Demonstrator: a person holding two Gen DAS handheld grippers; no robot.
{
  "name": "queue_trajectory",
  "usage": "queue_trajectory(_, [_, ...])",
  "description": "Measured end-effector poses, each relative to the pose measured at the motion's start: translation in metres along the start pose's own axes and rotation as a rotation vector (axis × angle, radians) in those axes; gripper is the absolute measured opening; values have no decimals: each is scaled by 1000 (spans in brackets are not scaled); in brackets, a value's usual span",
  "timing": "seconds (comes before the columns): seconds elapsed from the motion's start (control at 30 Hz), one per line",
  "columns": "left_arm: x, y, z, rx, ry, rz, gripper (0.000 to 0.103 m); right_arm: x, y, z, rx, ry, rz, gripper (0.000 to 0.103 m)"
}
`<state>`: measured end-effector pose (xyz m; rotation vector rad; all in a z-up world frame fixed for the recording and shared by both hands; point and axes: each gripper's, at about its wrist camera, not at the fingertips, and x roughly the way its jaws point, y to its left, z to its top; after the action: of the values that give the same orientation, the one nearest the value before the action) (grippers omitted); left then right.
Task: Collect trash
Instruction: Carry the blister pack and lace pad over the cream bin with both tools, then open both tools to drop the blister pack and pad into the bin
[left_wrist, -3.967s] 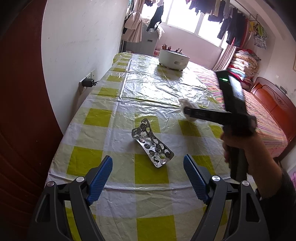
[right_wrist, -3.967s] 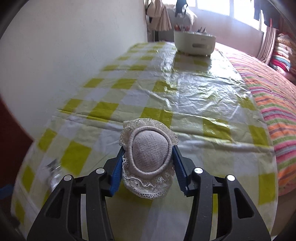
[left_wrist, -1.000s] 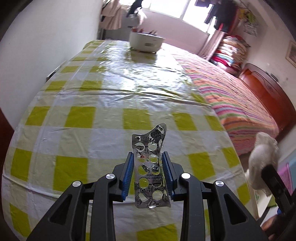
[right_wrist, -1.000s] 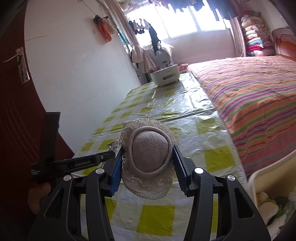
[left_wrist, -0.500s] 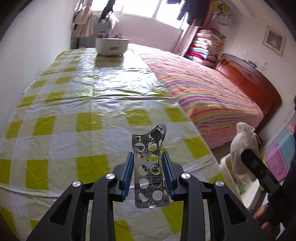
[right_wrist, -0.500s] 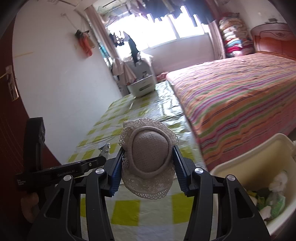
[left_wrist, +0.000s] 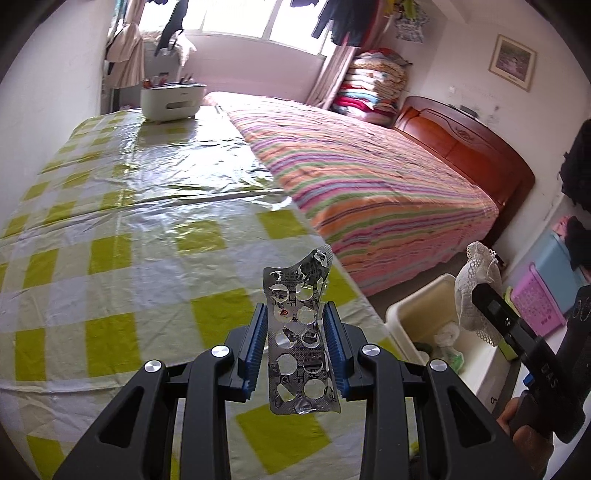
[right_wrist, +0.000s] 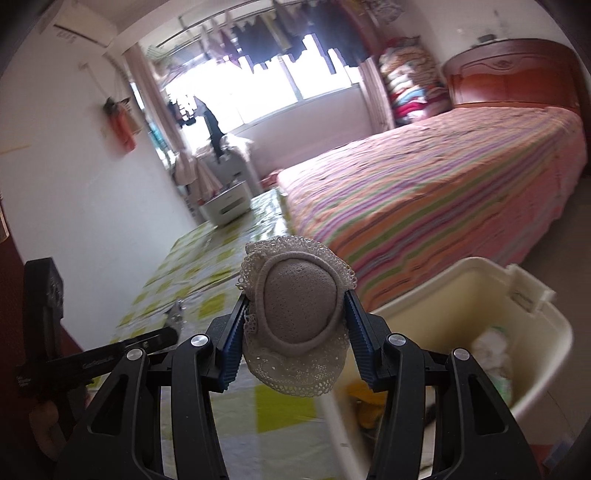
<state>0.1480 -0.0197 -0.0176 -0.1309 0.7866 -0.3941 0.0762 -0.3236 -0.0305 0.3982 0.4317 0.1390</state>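
My left gripper (left_wrist: 294, 341) is shut on an empty silver pill blister pack (left_wrist: 300, 343), held upright above the near right corner of the yellow-checked table (left_wrist: 129, 236). A round beige lace-edged pad (right_wrist: 297, 317) sits clamped in my right gripper (right_wrist: 295, 336), just left of the cream trash bin (right_wrist: 480, 306). In the left wrist view the right gripper (left_wrist: 476, 295) with its lace pad (left_wrist: 474, 291) hovers over the same bin (left_wrist: 410, 314), which holds crumpled tissue and other scraps. The right wrist view shows the left gripper (right_wrist: 177, 334) at lower left, above the table.
A striped bed (left_wrist: 369, 177) with a wooden headboard (left_wrist: 461, 140) lies right of the table. A white container (left_wrist: 171, 101) stands at the table's far end. Pink and blue crates (left_wrist: 539, 299) sit on the floor beyond the bin. A white wall runs along the left.
Both grippers have swung right, off the table toward the bin. The bin has come into view in both cameras. Each grip is unchanged.
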Motion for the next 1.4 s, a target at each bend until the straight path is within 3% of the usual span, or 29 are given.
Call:
queue_trajectory(0.63, [20, -65, -6, 97, 35, -91, 31, -32, -47, -1, 100, -95, -177, 51])
queue_trajectory(0.7, [22, -72, -6, 109, 36, -100, 31, -33, -49, -2, 112, -100, -183, 51])
queue_trajectory(0.83, [24, -88, -8, 137, 39, -126, 31, -35, -53, -3, 143, -113, -198, 61])
queue_trajectory(1.07, [31, -111, -10, 174, 53, -159, 31, -49, -65, 1, 196, -169, -194, 61])
queue_trajectory(1.17, [34, -120, -10, 194, 56, -171, 31, -54, -72, 2, 218, -190, -199, 69])
queue_trajectory(1.4, [47, -138, -11, 207, 85, -210, 31, -75, -83, 9, 249, -271, -207, 69])
